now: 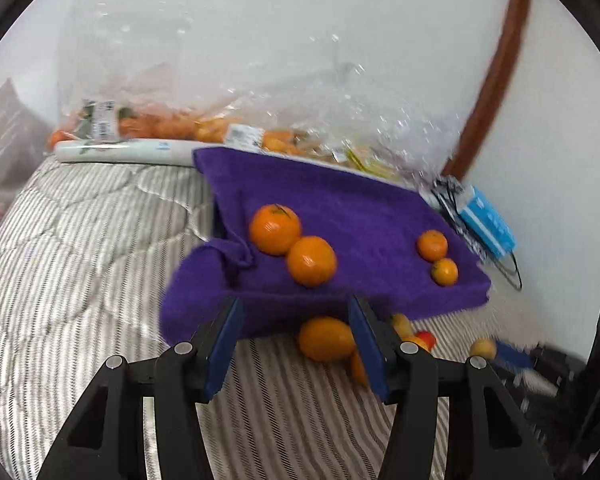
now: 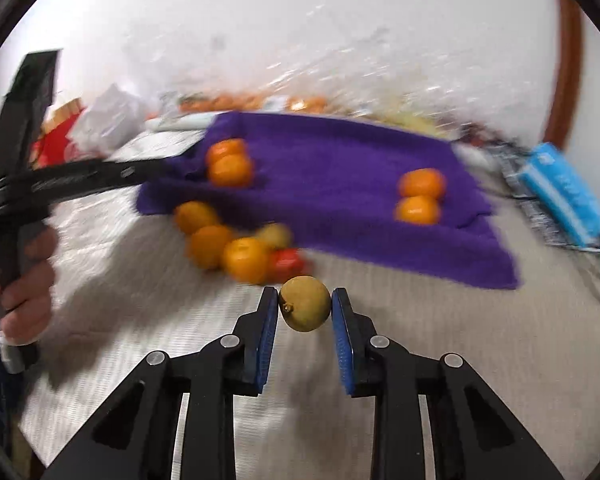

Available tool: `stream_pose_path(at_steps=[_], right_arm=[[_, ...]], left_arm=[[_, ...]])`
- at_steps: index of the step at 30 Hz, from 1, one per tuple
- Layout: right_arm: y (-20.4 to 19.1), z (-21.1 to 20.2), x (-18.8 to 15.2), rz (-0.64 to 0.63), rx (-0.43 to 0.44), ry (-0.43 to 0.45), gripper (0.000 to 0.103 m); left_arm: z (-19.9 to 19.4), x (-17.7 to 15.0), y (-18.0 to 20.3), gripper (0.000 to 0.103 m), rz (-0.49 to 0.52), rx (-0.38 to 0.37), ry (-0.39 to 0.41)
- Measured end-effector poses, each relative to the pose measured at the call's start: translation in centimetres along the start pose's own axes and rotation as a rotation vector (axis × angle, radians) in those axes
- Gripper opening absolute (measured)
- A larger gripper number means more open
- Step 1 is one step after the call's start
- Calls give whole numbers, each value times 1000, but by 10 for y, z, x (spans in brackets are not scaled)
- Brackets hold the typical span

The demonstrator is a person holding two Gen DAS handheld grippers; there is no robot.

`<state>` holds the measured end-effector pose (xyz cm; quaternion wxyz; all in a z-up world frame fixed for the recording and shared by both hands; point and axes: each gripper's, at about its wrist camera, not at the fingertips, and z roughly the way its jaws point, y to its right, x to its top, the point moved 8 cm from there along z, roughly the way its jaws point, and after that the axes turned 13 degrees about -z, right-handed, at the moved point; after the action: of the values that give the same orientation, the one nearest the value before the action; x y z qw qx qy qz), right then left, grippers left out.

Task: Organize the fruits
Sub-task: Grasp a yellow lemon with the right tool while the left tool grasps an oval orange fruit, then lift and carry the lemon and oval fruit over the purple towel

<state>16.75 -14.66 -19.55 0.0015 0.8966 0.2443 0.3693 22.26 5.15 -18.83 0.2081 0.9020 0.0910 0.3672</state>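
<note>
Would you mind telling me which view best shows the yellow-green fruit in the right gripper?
The right wrist view: the yellow-green fruit sits sharp and unobstructed between the right gripper pads. The left wrist view does not clearly show it.

A bed [image 1: 80, 248] with a grey-and-white striped quilted cover carried everything. A purple towel [image 1: 340, 216] lay spread on it and serves here as the landmark. Just off the towel's near edge, a loose cluster of fruit [image 2: 236, 248] rested directly on the cover: several oranges, a small yellowish fruit and something red, touching one another. Behind the towel, against the wall, lay clear plastic bags of oranges [image 1: 160, 124] and a white roll [image 1: 128, 151]. To the towel's right lay a blue box [image 1: 487, 226] on something dark and wiry, too blurred to identify. Left of the towel sat crumpled pale wrapping [image 2: 108, 120].
</note>
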Motion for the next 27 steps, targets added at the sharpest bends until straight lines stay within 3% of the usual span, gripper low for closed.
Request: stream_pose_path(at_steps=[6,12,16,27], right_arm=[[41,6,-22,34,-85,-30,27],[47,21,-20,87,26,-25,27],[39,28,-18,80,72,-35,27],[39,28,-21,111,105,-32,27]], left_arm=[[14,-15,9,52,-3,-37,-75],[30,-20,8,47,-72,-40,-113],[42,-24,11,38,-89,-31,-148],[41,-26,5,41,-61,50,-128]])
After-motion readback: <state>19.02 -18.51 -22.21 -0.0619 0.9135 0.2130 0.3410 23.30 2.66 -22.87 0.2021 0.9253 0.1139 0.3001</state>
